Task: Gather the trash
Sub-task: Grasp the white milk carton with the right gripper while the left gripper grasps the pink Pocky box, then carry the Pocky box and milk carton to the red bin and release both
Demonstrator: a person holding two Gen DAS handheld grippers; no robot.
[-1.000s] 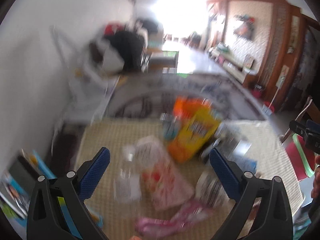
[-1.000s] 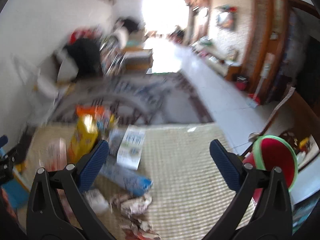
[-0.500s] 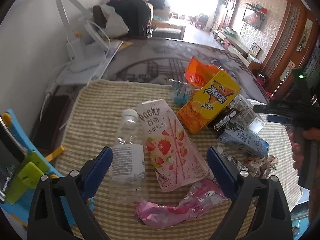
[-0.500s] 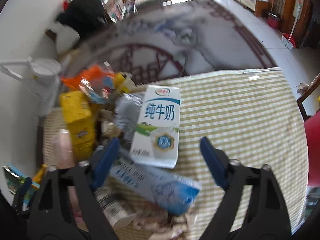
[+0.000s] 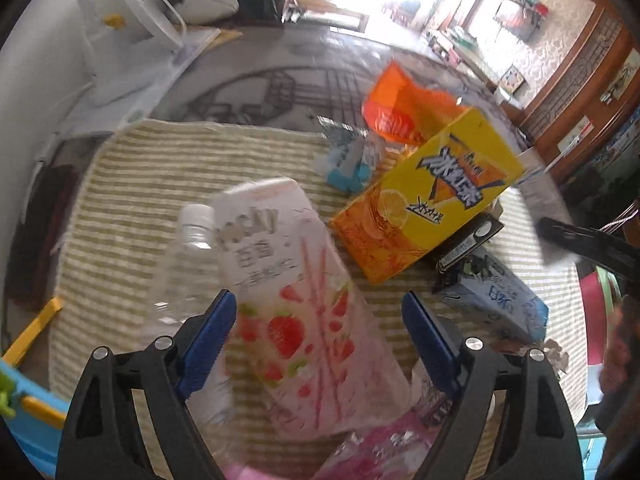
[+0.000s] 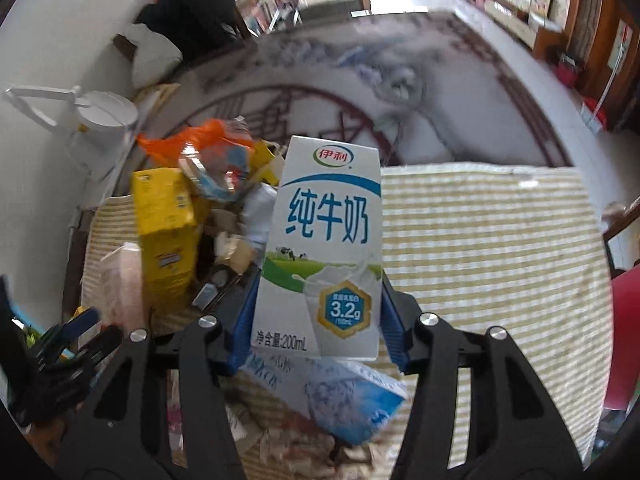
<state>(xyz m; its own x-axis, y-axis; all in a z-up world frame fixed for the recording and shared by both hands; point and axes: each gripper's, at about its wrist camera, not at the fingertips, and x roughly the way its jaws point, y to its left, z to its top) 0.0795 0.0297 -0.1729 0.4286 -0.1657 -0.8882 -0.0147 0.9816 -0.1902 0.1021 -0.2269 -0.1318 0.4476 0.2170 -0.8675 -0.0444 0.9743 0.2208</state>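
Observation:
Trash lies heaped on a green-and-white checked tablecloth (image 5: 132,184). My left gripper (image 5: 320,328) is open, its blue pads either side of a pink Pocky strawberry box (image 5: 296,304). A clear plastic bottle (image 5: 188,276) lies left of the box. A yellow-orange lemon tea carton (image 5: 432,208) lies beyond. My right gripper (image 6: 316,320) has its pads against both sides of a white milk carton (image 6: 324,248), above a pale blue carton (image 6: 340,396). The yellow carton also shows in the right wrist view (image 6: 166,232).
An orange snack bag (image 5: 404,108) and a small blue wrapper (image 5: 348,160) lie at the table's far side. A pink wrapper (image 5: 376,456) lies near me. A red bin with a green rim (image 6: 624,344) stands right of the table. A patterned rug (image 6: 360,92) lies beyond.
My right gripper moved forward and closed on the milk carton. My left gripper moved forward and down over the Pocky box, its jaws narrower than before.

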